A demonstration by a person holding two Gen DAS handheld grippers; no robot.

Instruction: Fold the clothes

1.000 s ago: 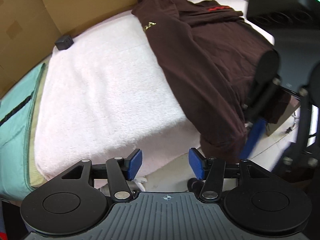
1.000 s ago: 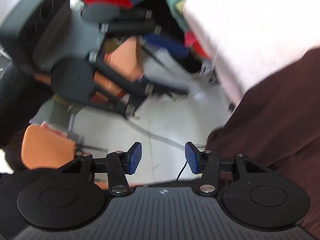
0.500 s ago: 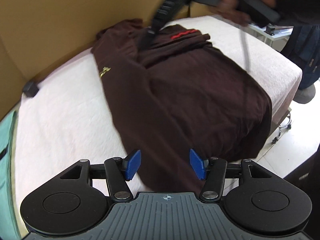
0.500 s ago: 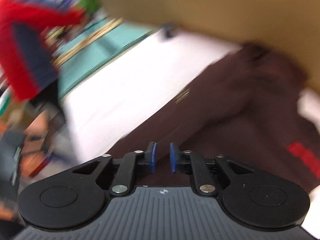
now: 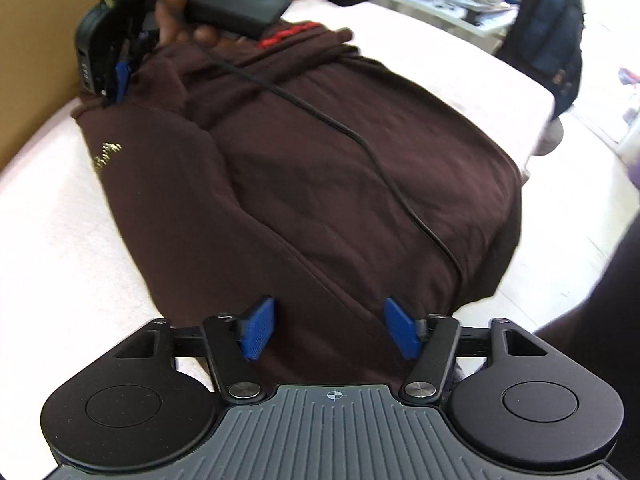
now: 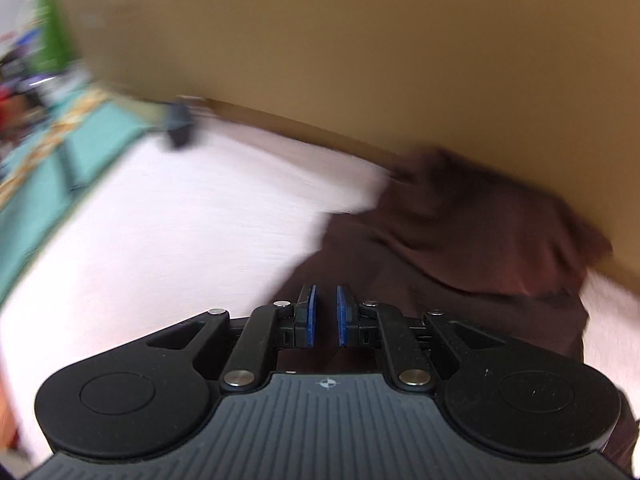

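At lower centre, left tongs (image 5: 330,332) just opened wide over the brown shirt's (image 5: 320,184) near hem, gripping nothing. Farther, upper left: right tongs (image 5: 120,76) narrowed almost shut at the collar, grip unclear. Shirt flat on white surface (image 5: 48,248); fold likely next.

No text reads clearly. Brown garment (image 5: 304,184) has a small gold script mark (image 5: 105,157) on its left part, letters too small to read. Near the garment's far edge, a red printed or stitched strip (image 5: 285,36), blurred, not legible. Side of the right gripper (image 5: 122,76) body in the left wrist view shows pale embossed characters (image 5: 85,70), unreadable. Right wrist view: motion blur, nothing legible.
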